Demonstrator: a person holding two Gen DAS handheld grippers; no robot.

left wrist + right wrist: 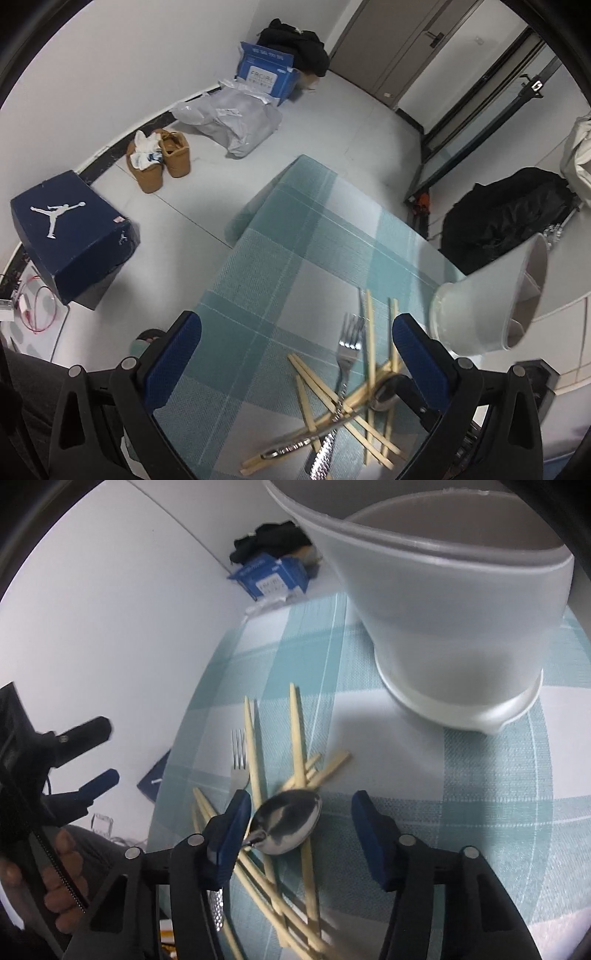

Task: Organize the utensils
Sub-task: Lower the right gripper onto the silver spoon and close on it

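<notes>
The spoon (286, 821) lies between the apart fingers of the right gripper (301, 829), not yet pinched; closing should come next. The left gripper (295, 354) hangs open.

My spoon (286, 825) and fork (347, 349) are polished metal, glossy enough to mirror the room, and the chopsticks (255, 746) look like pale, matt bamboo or wood. The white container (454, 635) is smooth, slightly translucent plastic, standing on a woven, rough-textured checked tablecloth (280, 251). My gripper pads (369, 834) are blue with a fine matt grain, set in matt black plastic
</notes>
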